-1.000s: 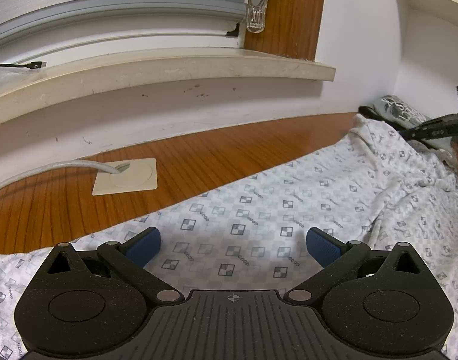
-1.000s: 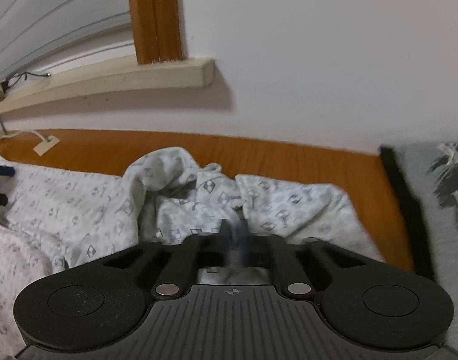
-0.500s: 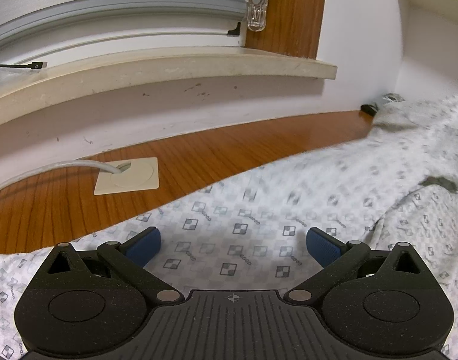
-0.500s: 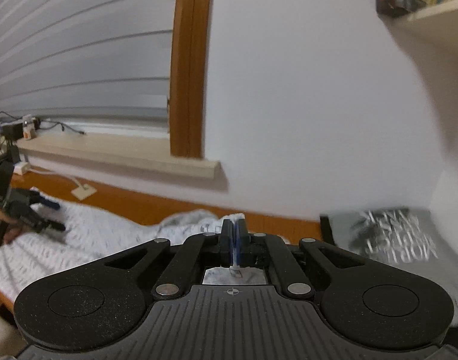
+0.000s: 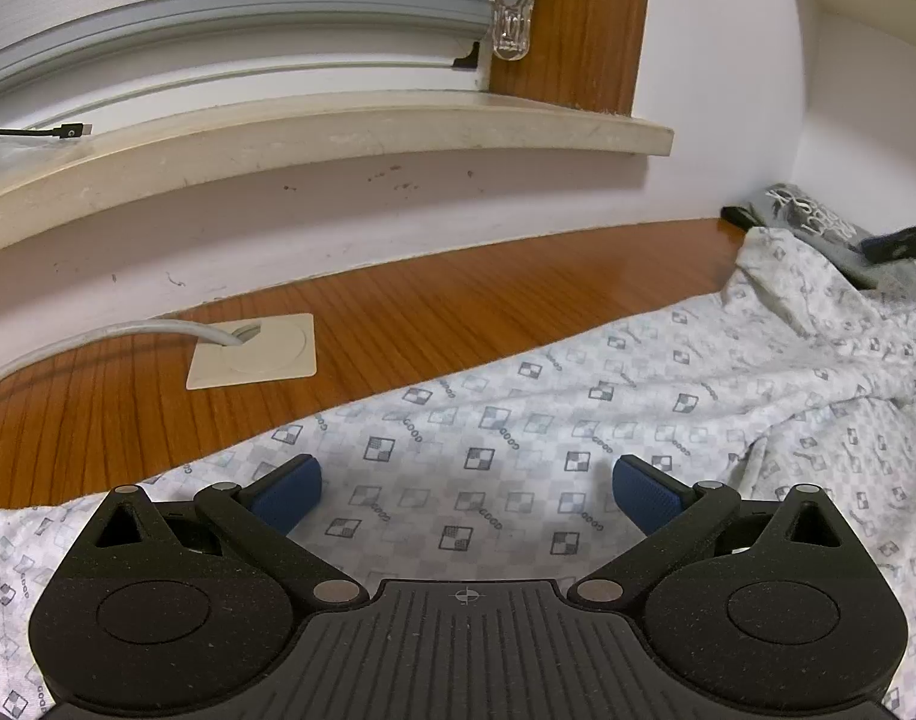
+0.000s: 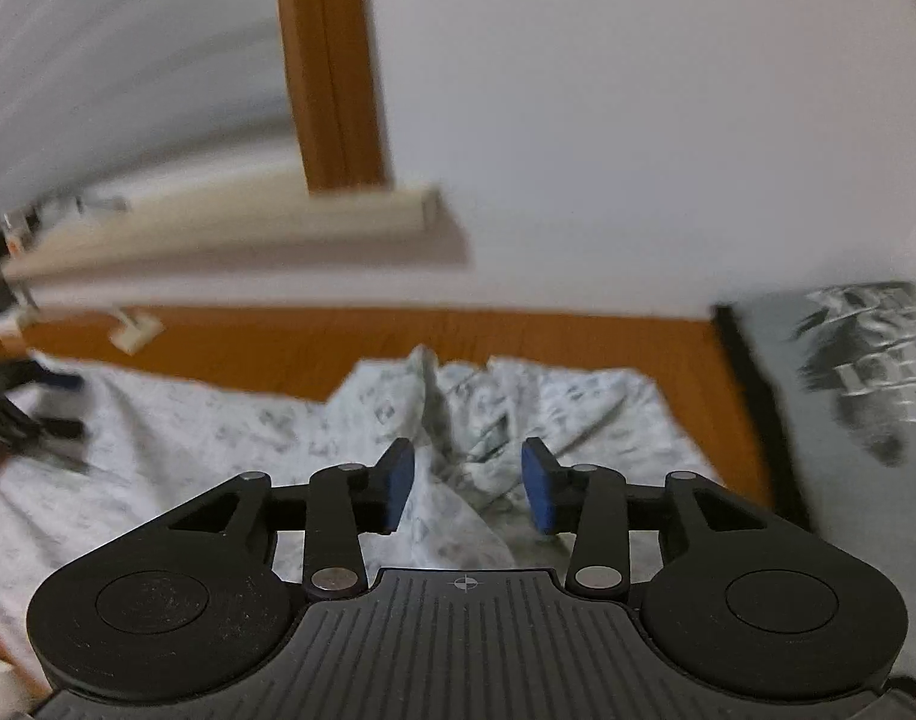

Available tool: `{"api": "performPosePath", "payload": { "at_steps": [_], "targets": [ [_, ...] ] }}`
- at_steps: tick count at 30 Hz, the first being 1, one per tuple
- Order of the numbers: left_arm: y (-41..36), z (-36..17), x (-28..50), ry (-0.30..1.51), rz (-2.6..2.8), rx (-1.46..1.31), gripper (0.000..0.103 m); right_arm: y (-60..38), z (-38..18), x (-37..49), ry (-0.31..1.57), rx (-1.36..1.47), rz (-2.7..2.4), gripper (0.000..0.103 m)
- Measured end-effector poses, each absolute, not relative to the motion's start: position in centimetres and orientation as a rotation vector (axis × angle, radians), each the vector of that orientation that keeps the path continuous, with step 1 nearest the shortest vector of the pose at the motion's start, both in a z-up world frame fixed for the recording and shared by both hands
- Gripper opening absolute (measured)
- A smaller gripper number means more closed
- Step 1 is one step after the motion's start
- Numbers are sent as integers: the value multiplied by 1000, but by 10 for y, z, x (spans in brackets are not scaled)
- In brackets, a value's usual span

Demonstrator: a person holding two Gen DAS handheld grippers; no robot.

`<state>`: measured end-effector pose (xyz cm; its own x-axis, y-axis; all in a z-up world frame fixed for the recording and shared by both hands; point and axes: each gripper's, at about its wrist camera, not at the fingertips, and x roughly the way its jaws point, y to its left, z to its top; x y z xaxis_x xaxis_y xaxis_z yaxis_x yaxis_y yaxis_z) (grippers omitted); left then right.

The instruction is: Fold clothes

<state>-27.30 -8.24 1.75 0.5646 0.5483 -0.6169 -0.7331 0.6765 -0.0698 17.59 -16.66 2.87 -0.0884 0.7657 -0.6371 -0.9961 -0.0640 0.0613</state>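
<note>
right wrist | right gripper (image 6: 467, 486) jaws opening | patterned garment (image 6: 458, 420) beneath

Your left gripper (image 5: 467, 486) and right gripper (image 6: 467, 483) are matt black speckled plastic with ribbed bodies, bright metal pivot pins and blue, finely textured pads (image 5: 644, 492). Between them lies the garment (image 5: 578, 420), a thin, soft, matt cloth, pale with a printed check pattern, wrinkled at its far right end beside a grey printed cloth (image 6: 848, 372); you see it resting on a desk (image 5: 458, 294) of glossy, grained orange-brown wood. At far left sit a smooth cream plastic cable plate (image 5: 254, 351) and a matt, scuffed cream windowsill (image 5: 338, 132).
</note>
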Motion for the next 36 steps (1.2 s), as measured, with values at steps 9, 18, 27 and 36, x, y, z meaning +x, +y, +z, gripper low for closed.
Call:
{"api": "performPosePath", "payload": {
  "at_steps": [9,18,27,36],
  "targets": [
    [-83,17,-273,599,771,-337,103,-176,21,159,600,-348,1705,3],
    [-82,17,-272,601,771,-335,103,-190,32,181,517,-430,1544,42],
    [-83,18,-272,600,775,-334,103,-94,3,170,495,-641,1398,42],
    [-82,17,-272,599,769,-338,103,-150,15,215,466,-375,1227,4]
  ]
}}
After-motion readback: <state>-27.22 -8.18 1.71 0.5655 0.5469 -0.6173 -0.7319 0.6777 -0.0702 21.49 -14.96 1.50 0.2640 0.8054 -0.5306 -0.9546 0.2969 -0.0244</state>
